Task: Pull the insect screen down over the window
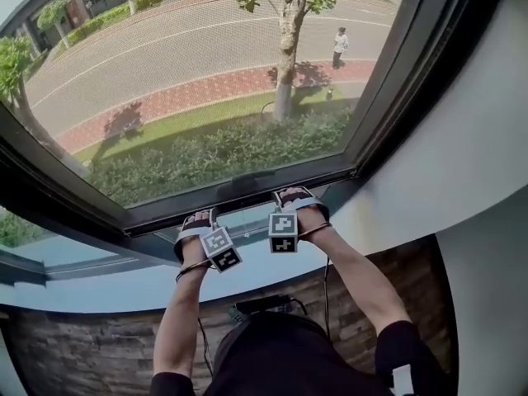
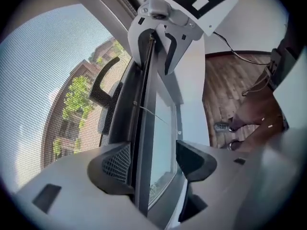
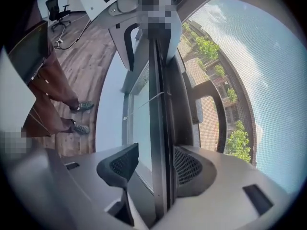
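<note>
The insect screen's mesh (image 1: pixel 190 73) covers the window, and its dark bottom bar (image 1: pixel 247 192) lies low near the sill. Both grippers straddle that bar. In the left gripper view the bar (image 2: pixel 140 143) runs between the jaws of my left gripper (image 2: pixel 153 164); the left pad (image 2: pixel 115 164) lies against it, while the right pad stands clearly apart. My right gripper (image 3: pixel 156 164) also has the bar (image 3: pixel 160 128) between its jaws, right pad (image 3: pixel 192 169) against it, with a small gap at the left pad. In the head view my left gripper (image 1: pixel 198 219) is just left of my right gripper (image 1: pixel 297 198).
A black handle (image 2: pixel 103 87) sits on the frame beyond the bar, also seen as handle (image 3: pixel 211 99). The white sill (image 1: pixel 396 205) curves below the window. Under it lie a wooden wall, cables (image 1: pixel 264 304) and wood floor (image 2: pixel 225 90). An office chair (image 3: pixel 55 6) stands far back.
</note>
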